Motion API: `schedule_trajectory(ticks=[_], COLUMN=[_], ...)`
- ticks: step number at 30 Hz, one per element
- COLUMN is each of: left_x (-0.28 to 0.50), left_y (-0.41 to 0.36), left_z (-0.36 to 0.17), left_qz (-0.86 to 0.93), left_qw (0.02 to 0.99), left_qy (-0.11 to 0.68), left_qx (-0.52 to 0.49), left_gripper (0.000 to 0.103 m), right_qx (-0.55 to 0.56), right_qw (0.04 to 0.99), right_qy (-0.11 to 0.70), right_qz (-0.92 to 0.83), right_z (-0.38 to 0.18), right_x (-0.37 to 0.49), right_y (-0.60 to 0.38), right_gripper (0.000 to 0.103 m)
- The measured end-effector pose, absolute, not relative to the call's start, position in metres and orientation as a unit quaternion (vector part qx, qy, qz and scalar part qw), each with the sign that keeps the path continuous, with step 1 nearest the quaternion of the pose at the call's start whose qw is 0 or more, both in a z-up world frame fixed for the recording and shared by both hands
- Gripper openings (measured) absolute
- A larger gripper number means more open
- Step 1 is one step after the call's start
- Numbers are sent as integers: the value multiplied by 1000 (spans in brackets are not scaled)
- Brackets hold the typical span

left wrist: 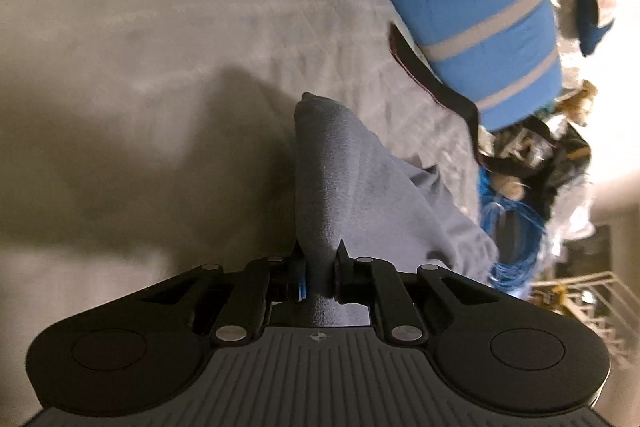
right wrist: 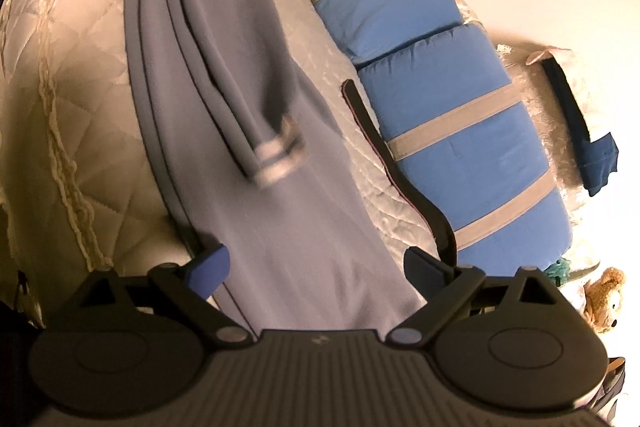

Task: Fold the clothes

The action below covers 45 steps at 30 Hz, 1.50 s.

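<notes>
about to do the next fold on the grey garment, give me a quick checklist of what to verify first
1. Left gripper has a hold on the grey garment: ok, it is shut on a bunched fold.
2. Right gripper ready to grasp: ok, open, with cloth lying between its fingers, nothing pinched yet.
3. Garment lies flat on the quilted bed cover: not ok, pleats run along it and a striped cuff sits folded over the top.
4. Blue striped pillows off the garment: ok, they lie beside it, apart.
5. Dark strap off the garment: cannot tell, it runs close to the edge.
</notes>
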<state>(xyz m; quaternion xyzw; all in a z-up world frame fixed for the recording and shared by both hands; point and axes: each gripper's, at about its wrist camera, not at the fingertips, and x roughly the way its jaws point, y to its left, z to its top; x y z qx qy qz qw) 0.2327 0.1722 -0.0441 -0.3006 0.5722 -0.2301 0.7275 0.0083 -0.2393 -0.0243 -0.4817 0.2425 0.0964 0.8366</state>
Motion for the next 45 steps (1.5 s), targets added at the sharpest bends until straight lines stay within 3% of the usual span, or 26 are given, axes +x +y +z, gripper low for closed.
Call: schedule_trajectory(ticks=[11,24,38,45], left_x=[227,194,170,176], left_y=[261,115,-36,-95], left_z=[79,169,183,150], left_qz=[-29,-100,-213,-224], left_qw=[819,836,814,799], left_qy=[554,526,528,550], left_qx=[-149,-121,-114,-94], left_gripper=[11,11,12,12], right_qx=[-411,-354,-325,-312], right_qw=[871,900,917,922], right_qy=[235,220,201,200], right_qz=[130,130,118,110], right_z=[-13,-1,4,4], right_x=[4,-9,-24,-23], right_y=[-224,-238,-250,-255], right_gripper=[99,99,100,101])
